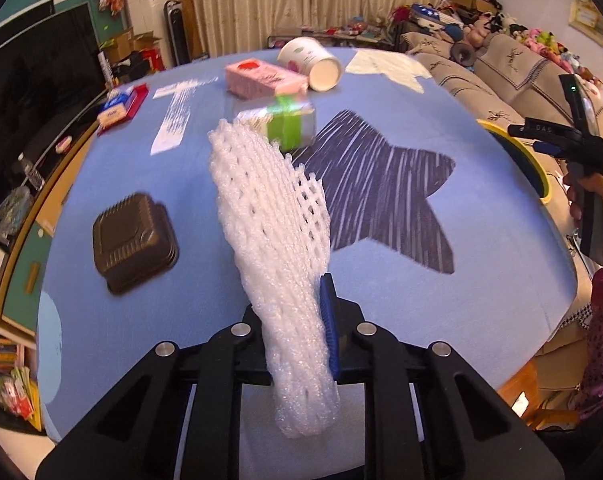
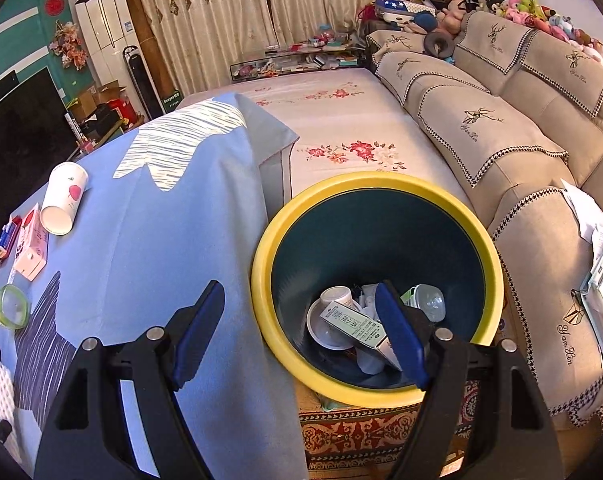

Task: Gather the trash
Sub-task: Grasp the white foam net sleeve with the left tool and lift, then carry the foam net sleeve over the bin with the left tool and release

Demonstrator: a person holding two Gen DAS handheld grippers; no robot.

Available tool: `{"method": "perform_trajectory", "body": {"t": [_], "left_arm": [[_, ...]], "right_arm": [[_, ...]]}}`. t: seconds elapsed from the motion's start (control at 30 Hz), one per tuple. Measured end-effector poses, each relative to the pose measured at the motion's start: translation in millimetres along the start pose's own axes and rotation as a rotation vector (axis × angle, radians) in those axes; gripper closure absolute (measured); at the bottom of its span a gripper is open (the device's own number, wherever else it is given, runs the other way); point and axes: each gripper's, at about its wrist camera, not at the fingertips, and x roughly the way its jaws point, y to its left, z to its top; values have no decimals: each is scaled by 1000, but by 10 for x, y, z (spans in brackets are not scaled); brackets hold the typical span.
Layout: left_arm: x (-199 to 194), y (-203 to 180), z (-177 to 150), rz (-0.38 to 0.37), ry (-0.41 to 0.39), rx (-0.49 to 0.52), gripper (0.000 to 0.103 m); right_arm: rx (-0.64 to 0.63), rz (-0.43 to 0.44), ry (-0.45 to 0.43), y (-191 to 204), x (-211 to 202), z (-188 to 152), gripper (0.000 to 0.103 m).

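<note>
My left gripper [image 1: 297,320] is shut on a white foam net sleeve [image 1: 269,232], which sticks up and forward over the blue cloth-covered table [image 1: 421,320]. One blue pad [image 1: 328,320] presses the sleeve's right side; the other is hidden behind it. On the table lie a black plastic box [image 1: 135,242], a clear box with a green lid [image 1: 289,122], a pink carton [image 1: 261,78] and a tipped paper cup [image 1: 311,62]. My right gripper [image 2: 301,300] stands open and empty over the near left rim of a yellow-rimmed bin [image 2: 261,248], which holds a carton, cups and a bottle.
The bin stands on a patterned rug beside the table's right edge, with a beige sofa [image 2: 501,140] behind it. A small red and blue pack [image 1: 117,110] lies at the table's far left. A person's hand [image 1: 593,192] holds the right tool at the table's right side.
</note>
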Motion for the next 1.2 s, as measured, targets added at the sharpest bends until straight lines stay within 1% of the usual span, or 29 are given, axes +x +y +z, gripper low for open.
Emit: {"method": "perform_trajectory", "body": {"t": [0.27, 0.4, 0.53, 0.67, 0.83, 0.97, 1.03, 1.2], "left_arm": [[32, -387, 441, -88, -73, 87, 85], [178, -667, 719, -139, -90, 135, 85], [333, -1051, 1033, -211, -102, 200, 85], [573, -1495, 1348, -293, -76, 258, 85], [891, -2018, 1698, -352, -36, 289, 85], [1140, -2474, 1899, -364, -10, 334, 85], [1324, -2681, 1998, -383, 24, 339, 85], [1742, -3103, 2104, -400, 99, 346, 85]], "right_arm": [[27, -11, -14, -184, -96, -18, 30], [46, -26, -26, -352, -181, -32, 30], [67, -44, -36, -527, -249, -41, 30], [94, -56, -38, -715, -268, -61, 30], [125, -64, -27, -924, -216, -105, 30], [145, -69, -11, -1062, -157, -133, 30], [156, -72, -5, -1137, -133, -151, 30], [180, -83, 7, -1302, -86, -183, 30]]}}
